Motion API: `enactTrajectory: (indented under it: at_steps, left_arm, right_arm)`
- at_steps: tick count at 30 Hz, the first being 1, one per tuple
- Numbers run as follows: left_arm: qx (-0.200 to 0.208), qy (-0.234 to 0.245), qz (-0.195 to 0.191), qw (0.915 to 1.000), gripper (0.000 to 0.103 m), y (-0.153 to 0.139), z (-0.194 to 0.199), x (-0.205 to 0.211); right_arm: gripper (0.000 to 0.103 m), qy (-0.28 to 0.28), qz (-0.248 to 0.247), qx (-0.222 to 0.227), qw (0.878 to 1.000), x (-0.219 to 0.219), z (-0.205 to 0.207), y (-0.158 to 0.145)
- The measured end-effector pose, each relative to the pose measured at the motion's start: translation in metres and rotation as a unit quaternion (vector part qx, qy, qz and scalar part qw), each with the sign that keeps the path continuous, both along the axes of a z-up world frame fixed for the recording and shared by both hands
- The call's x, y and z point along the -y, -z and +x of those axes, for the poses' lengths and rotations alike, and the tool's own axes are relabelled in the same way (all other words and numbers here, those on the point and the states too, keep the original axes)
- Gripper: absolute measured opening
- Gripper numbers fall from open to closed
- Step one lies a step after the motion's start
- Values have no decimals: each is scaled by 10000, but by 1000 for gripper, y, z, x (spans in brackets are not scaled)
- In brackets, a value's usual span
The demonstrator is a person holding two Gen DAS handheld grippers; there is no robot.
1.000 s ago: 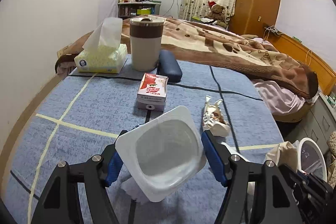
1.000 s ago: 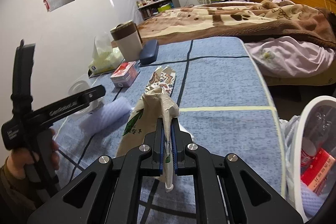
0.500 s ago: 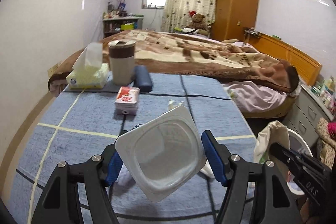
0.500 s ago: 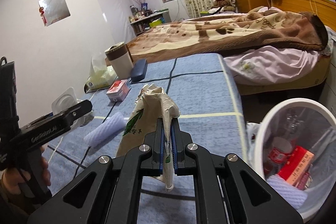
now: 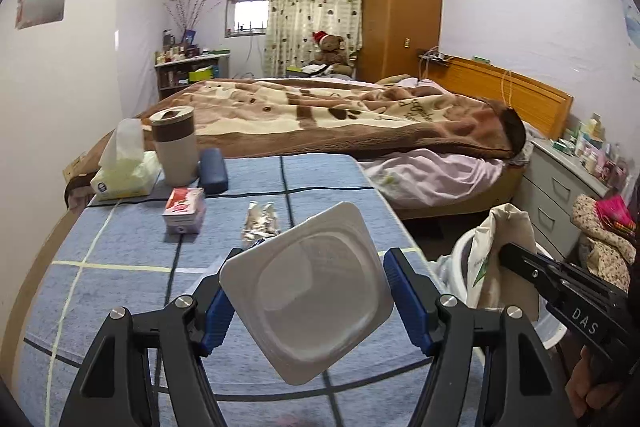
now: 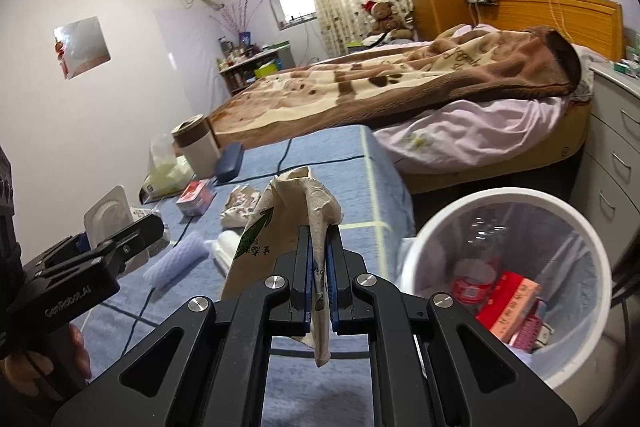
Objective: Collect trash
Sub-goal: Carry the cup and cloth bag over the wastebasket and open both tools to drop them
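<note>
My left gripper (image 5: 306, 283) is shut on a white square plastic cup (image 5: 308, 311), its blue pads pressing both sides, above the blue-clothed table (image 5: 120, 247). My right gripper (image 6: 318, 247) is shut on a crumpled beige paper bag (image 6: 280, 219) with green print, held up just left of a white lined bin (image 6: 508, 197). In the bin lie a red box (image 6: 508, 301) and a bottle. Across the table are a crumpled wrapper (image 5: 260, 227), a pink-red carton (image 5: 185, 211) and a white foam roll (image 6: 178, 259). The left wrist view shows the bag (image 5: 504, 243) over the bin.
At the table's far left stand a tissue box (image 5: 124, 179), a lidded canister (image 5: 174, 147) and a dark blue case (image 5: 213, 171). A bed with a brown blanket (image 5: 340, 119) lies beyond. Grey drawers (image 5: 560, 195) stand right of the bin.
Both grippers have moved right and risen, carrying the cup and the bag. The bin has come fully into the right wrist view. Neither grip has changed.
</note>
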State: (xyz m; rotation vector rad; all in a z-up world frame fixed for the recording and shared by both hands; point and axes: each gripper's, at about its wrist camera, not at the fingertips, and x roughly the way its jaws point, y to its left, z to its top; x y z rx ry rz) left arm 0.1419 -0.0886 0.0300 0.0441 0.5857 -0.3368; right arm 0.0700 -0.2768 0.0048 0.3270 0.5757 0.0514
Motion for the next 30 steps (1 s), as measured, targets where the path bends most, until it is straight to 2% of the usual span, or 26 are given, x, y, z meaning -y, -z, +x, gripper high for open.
enactTrajectory:
  at_steps: [16,23,30]
  left_arm:
    - [190,868,-16,9960,70,-12,-32,76]
    - [88,1338,-1,9910,70,-3,-40,117]
    - [-43,1771,132,9841,70,14,-49,155]
  right_arm:
    - [6,756,-121,98,9970,58,-33,-5]
    - [6,1204,-187,-38,9925,90,-41,0]
    - [6,1394,-257,-222,9897,109,-45,8]
